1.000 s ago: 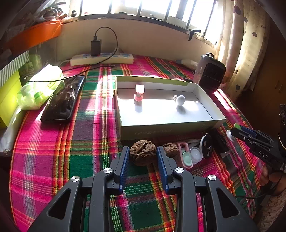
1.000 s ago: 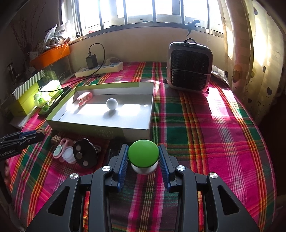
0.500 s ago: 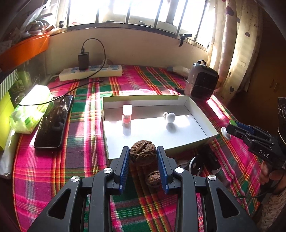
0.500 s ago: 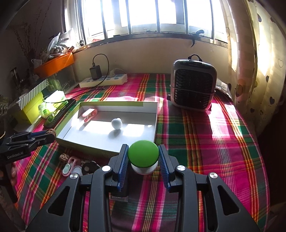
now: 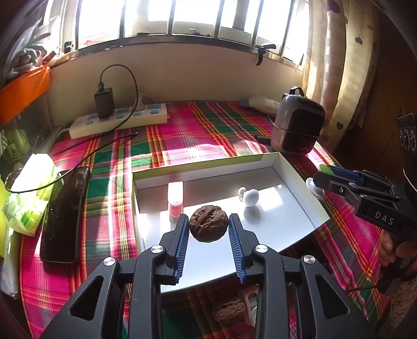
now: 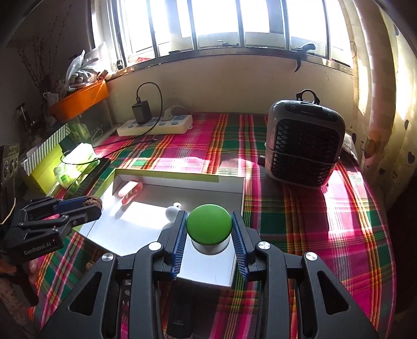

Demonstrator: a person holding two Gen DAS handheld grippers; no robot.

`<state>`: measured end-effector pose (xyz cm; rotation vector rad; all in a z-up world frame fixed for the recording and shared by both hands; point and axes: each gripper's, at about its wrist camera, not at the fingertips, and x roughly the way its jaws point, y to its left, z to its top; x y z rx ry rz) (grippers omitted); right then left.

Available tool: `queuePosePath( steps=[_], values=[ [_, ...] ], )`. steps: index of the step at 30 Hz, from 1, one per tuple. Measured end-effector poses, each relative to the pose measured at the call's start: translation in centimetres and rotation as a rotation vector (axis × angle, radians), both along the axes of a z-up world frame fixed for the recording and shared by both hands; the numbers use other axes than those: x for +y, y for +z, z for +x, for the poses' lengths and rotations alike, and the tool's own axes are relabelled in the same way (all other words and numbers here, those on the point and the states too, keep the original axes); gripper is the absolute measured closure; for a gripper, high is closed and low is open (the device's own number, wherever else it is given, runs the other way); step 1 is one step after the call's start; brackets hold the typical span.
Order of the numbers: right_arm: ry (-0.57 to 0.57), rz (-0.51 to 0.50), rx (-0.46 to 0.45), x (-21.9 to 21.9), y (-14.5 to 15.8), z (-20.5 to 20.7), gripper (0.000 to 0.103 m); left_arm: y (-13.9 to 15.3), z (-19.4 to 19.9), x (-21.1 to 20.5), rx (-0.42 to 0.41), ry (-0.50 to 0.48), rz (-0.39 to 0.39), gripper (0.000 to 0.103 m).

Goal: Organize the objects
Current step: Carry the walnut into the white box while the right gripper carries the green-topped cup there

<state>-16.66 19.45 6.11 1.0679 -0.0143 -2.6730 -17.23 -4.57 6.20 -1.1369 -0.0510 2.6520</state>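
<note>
On the table: I see a plaid cloth (image 5: 208, 135) in pink, green and orange, sunlit in patches, covering the whole surface.
Room: a barred window (image 6: 221, 23) runs along the far wall above a cream ledge; a heart-print curtain (image 6: 385, 86) hangs at the right.
Box: a shallow white box (image 5: 292, 180) sits mid-table; inside I make out a small pink bottle (image 5: 175, 199) standing upright and a white ball-shaped piece (image 5: 250, 197), apart from each other.
Left claw: my left gripper (image 5: 208, 229) is clamped on a walnut (image 5: 208, 226), held above the box floor near its front edge.
Right claw: my right gripper (image 6: 209, 230) pinches a green-domed knob (image 6: 209, 224) over the box's near right corner.
Left on the cloth: a second walnut (image 5: 229, 311) lies in front of the box.
Back of table: a white power strip (image 5: 120, 121) with a black charger (image 5: 104, 103) plugged in.
Right side: a small grey heater (image 6: 303, 146) stands on the cloth.
Left edge: a dark phone (image 5: 65, 215) lies beside a green tissue pack (image 5: 31, 193).
</note>
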Motion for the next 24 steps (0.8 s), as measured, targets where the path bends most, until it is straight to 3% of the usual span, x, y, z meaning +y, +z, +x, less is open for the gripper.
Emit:
queuePosePath(
  steps=[24],
  values=[
    [0.033, 0.025, -0.099, -1.6, -3.0, -7.7, 0.068, -2.8, -7.9, 3.3, -0.086, -0.048, -0.053, 0.074]
  ],
)
